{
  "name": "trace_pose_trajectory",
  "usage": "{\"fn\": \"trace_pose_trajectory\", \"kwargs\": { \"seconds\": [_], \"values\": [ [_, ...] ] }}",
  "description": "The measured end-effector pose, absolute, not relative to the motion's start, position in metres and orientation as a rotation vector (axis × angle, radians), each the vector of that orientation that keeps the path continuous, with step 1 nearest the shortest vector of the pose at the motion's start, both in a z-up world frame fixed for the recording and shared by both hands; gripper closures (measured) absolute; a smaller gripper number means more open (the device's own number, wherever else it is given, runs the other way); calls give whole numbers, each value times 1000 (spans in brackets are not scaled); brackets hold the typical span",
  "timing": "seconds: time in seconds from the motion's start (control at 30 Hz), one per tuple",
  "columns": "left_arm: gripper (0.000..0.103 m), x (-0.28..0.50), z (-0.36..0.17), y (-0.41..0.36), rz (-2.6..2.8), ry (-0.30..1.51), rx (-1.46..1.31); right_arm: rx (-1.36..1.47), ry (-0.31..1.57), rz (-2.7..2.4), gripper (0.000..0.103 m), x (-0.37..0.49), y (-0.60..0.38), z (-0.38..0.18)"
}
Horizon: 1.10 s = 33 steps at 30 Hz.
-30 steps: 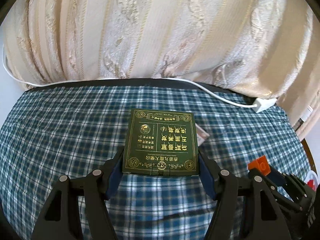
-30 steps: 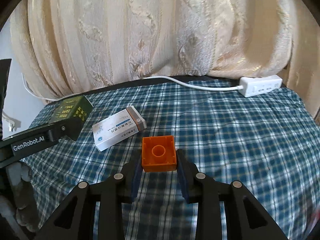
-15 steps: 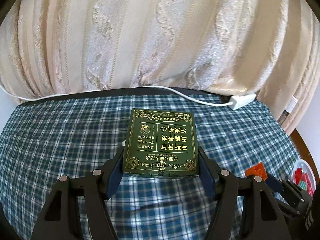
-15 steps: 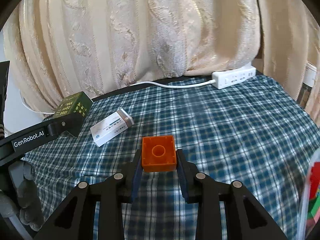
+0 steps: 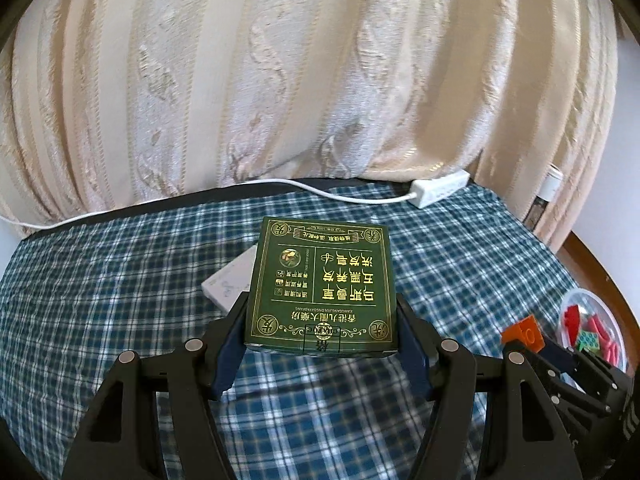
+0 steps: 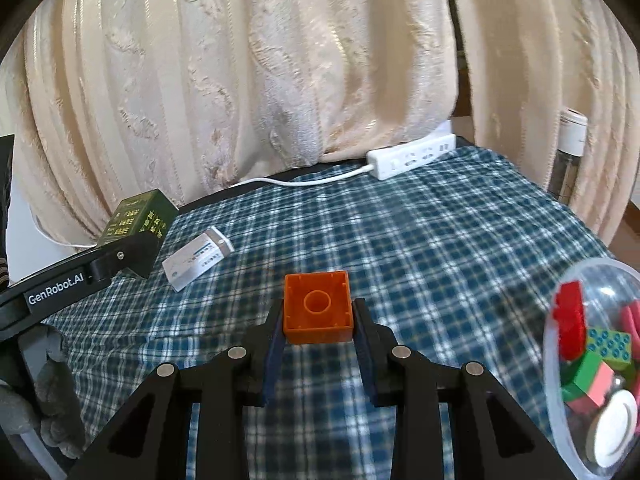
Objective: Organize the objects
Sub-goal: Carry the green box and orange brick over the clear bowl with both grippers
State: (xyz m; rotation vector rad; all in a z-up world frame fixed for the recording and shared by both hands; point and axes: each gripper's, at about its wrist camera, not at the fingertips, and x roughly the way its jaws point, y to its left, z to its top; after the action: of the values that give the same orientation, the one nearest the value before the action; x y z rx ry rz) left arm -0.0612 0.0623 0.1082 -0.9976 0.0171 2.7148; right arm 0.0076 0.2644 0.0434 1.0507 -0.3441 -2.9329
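Note:
My left gripper (image 5: 320,340) is shut on a dark green box with gold print (image 5: 322,284) and holds it above the blue checked cloth (image 5: 120,300). The same box (image 6: 136,220) and left gripper show at the left of the right wrist view. My right gripper (image 6: 318,326) is shut on an orange toy brick (image 6: 318,307), hollow side facing the camera; the brick also shows in the left wrist view (image 5: 524,333). A white medicine box (image 6: 198,258) lies on the cloth, partly hidden behind the green box in the left wrist view (image 5: 232,282).
A clear plastic bowl (image 6: 568,432) with several coloured bricks sits at the right; it also shows in the left wrist view (image 5: 592,330). A white power strip (image 6: 412,156) with its cable lies at the back edge. Cream curtains (image 6: 280,80) hang behind the table.
Both grippers have swung to the right with their loads. The power strip has shifted left in both views and the bowl of bricks has come into view at the right.

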Motion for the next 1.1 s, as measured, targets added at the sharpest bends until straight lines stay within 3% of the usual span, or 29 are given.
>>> {"fn": "trace_pose_trajectory", "kwargs": {
  "seconds": [1.1],
  "values": [
    [35,-20,98,136,2556,118,-1010,1067,-587,-3258,69,82,429,54]
  ]
}}
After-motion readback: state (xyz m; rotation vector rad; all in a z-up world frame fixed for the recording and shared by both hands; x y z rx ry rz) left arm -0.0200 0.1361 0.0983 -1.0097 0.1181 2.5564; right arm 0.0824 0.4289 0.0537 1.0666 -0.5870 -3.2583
